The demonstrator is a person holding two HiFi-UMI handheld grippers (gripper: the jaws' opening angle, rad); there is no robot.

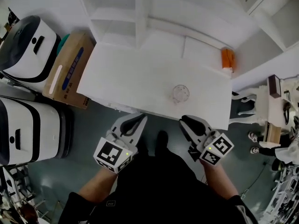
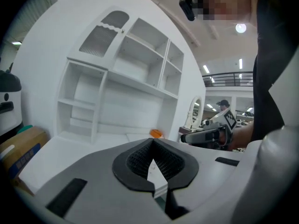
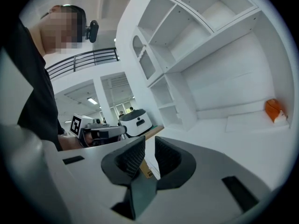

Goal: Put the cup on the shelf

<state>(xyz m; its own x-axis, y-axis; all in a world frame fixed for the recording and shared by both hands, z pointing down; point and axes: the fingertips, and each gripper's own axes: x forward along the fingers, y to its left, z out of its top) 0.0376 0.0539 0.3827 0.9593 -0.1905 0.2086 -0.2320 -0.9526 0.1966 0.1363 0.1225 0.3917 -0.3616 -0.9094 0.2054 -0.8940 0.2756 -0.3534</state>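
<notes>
With the left gripper (image 1: 139, 119) and right gripper (image 1: 185, 121) both closed and empty at the table (image 1: 121, 83) edge, the reach is probably just starting; next, one must open around the clear cup (image 1: 180, 94).

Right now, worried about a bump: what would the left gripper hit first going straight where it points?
Likely the white table: the left gripper points low across its top from the front edge. The cup sits further along; depth unclear.

Your left gripper (image 2: 152, 143) at 6 o'clock, its jaw tips closed together, white shelf unit (image 2: 117, 78) with bare compartments filling 10 to 12 o'clock, small orange object (image 2: 156, 133) on the white table (image 2: 79, 148) just above your jaws, your right gripper (image 2: 205, 135) at 3 o'clock, cardboard box (image 2: 21, 149) at 8 o'clock.
</notes>
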